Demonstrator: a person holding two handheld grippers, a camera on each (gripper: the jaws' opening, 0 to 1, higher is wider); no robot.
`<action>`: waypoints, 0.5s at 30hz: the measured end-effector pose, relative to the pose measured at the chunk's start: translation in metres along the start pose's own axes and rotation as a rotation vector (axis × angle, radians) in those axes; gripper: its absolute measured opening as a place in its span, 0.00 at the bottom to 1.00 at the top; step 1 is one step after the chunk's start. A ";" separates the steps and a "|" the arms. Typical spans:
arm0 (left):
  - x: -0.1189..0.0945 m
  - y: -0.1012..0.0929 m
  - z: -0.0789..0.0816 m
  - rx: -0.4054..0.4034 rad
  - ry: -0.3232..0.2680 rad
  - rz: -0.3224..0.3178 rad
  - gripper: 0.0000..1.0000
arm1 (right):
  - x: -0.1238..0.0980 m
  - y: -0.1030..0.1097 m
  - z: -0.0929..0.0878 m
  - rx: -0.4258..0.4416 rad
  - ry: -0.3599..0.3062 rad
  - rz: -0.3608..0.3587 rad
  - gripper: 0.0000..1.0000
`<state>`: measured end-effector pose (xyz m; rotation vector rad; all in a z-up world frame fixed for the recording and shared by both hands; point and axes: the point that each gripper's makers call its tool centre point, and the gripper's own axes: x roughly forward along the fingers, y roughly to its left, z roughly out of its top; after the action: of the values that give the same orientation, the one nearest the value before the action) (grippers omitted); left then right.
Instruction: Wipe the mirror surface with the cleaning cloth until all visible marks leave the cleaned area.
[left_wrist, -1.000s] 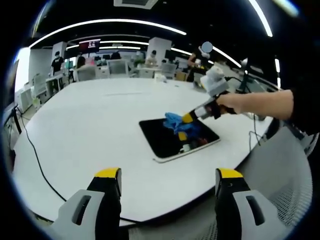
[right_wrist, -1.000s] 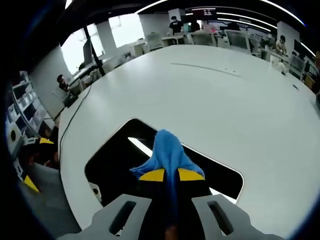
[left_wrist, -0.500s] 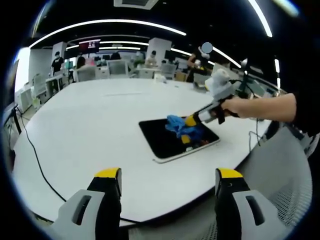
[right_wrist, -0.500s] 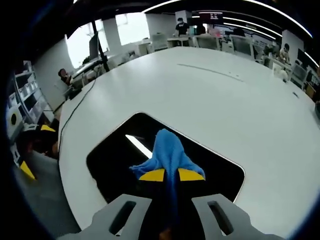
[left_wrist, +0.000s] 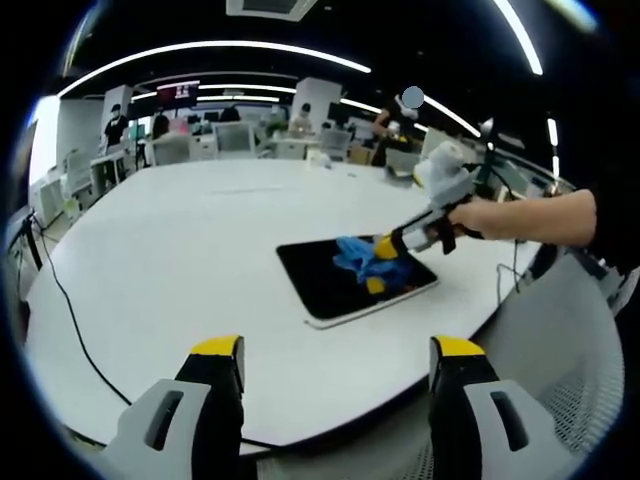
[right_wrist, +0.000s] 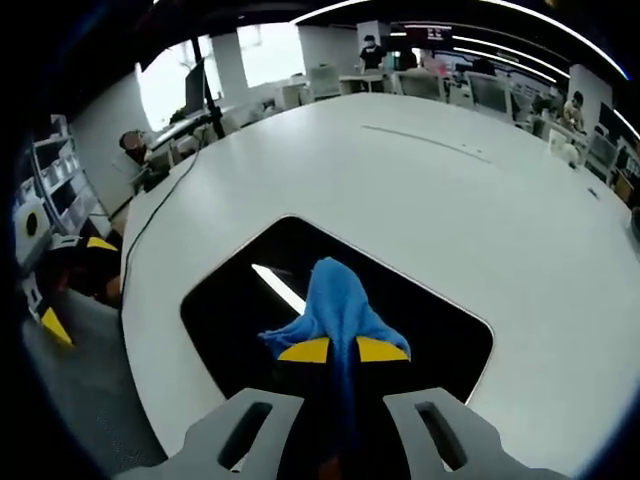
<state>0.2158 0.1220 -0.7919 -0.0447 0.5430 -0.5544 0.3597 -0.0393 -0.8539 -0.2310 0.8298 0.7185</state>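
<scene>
1. your right tool (right_wrist: 341, 350) is clamped on the blue cleaning cloth (right_wrist: 337, 305); the yellow tips sit together with the cloth pinched between them and bunched up ahead of the tips;
2. in the left gripper view that same right tool (left_wrist: 385, 247) comes in from the right, carried by your hand (left_wrist: 475, 216), with the cloth (left_wrist: 356, 254) pressed down on the mirror;
3. the mirror (left_wrist: 330, 283) lies flat on the white bench (left_wrist: 170, 250), near the bench edge closest to you; it is a dark rounded rectangle with a pale rim;
4. in the right gripper view the mirror (right_wrist: 240, 300) reflects a bright ceiling strip just left of the cloth; the cloth rests on the middle of the glass;
5. your left tool (left_wrist: 330, 362) stands with its jaws apart and nothing between them; it hangs over the near bench edge, well apart from the mirror;
6. whether marks lie on the glass cannot be told; the surface reads dark in both views;
7. a black cable (left_wrist: 70, 310) runs across the left part of the bench in the left gripper view;
8. a grey mesh chair (left_wrist: 570, 360) stands just beside the bench at the right of the left gripper view;
9. desks, chairs and several people (left_wrist: 115, 125) show in the far background under long ceiling lights.
</scene>
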 end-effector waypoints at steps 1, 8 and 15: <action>0.000 0.000 0.000 0.000 0.000 0.001 0.75 | -0.001 0.001 -0.001 -0.004 0.004 0.001 0.03; 0.000 -0.001 0.000 0.001 0.001 -0.004 0.75 | -0.004 0.006 -0.005 0.004 0.025 0.017 0.03; 0.000 -0.001 -0.002 -0.001 0.013 -0.007 0.75 | -0.007 0.009 -0.009 0.033 0.028 0.033 0.03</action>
<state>0.2143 0.1210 -0.7934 -0.0438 0.5558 -0.5620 0.3458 -0.0400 -0.8541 -0.1986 0.8729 0.7335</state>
